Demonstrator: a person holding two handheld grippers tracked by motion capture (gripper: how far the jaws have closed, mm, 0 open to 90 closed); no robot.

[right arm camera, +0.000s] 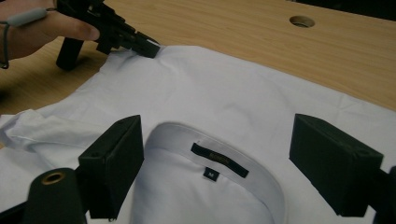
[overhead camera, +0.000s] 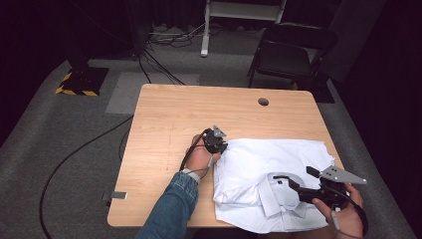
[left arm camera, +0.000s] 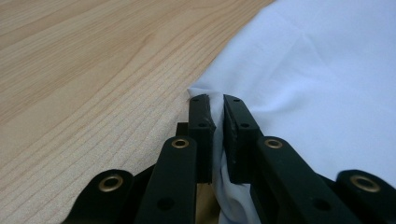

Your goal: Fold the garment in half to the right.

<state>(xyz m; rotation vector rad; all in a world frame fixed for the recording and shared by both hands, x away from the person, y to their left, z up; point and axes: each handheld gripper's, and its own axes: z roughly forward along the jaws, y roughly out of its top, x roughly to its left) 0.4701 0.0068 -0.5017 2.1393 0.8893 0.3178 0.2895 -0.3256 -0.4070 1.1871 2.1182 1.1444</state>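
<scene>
Dark studio floor, cables trailing off at 10 o'clock, folding chair at 1 o'clock beyond the wooden table (overhead camera: 169, 114). White shirt (overhead camera: 278, 154) lies folded on the table's near right quarter, collar (right arm camera: 219, 140) toward me, brand label and size tag showing inside it. My left gripper (overhead camera: 215, 141) sits at the shirt's 10 o'clock corner, jaws pinched shut on a small fold of fabric at the edge; the left gripper view shows cloth squeezed between the pads and bunching below them. I take this as an anchor: holding that corner so the cloth can be pulled flat or the fold kept square. My right gripper (overhead camera: 294, 179) hovers over the collar at the shirt's 6 o'clock side, jaws spread wide and holding nothing, straddling the collar band as if lining up to grasp it next.
</scene>
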